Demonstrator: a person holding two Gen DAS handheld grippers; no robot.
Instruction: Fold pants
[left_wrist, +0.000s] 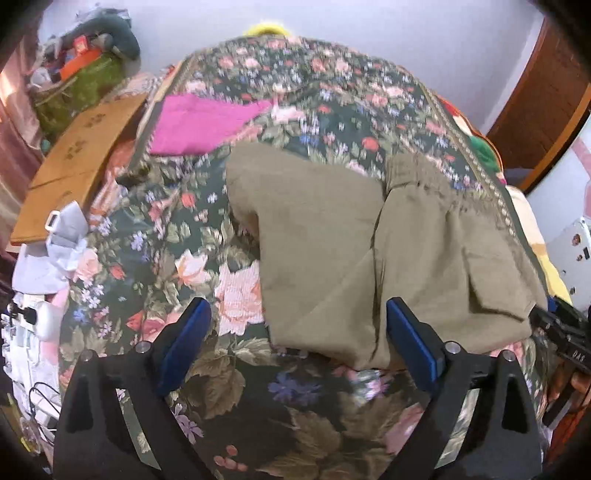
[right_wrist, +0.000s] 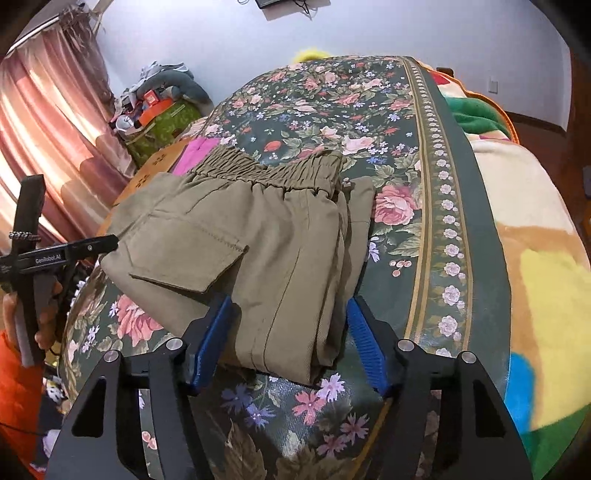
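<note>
1. Blue pads of the right gripper (right_wrist: 290, 339) sit nearest the lens, partly apart, either side of the near edge of the folded pants (right_wrist: 258, 236); whether they press the cloth cannot be told.
2. Khaki and folded into a thick stack, the pants lie on a dark floral bedspread (right_wrist: 369, 122), with the gathered waistband at the far end and a flap pocket on top.
3. Spread wide, the left gripper (left_wrist: 299, 332) hangs over the bedspread beside the pants, holding nothing; its right pad is over the near corner of the cloth.
4. A pink cloth (left_wrist: 199, 122) lies farther up the bed, well apart from the pants.
5. A bright fleece blanket (right_wrist: 535, 258) covers the bed's right side beyond the patterned border.
6. Pink curtains (right_wrist: 48, 122) hang at the left, near a green bag (right_wrist: 166, 125) piled with clutter against a pale wall.
7. A cardboard sheet (left_wrist: 81, 158) leans along the bed's left edge.
</note>
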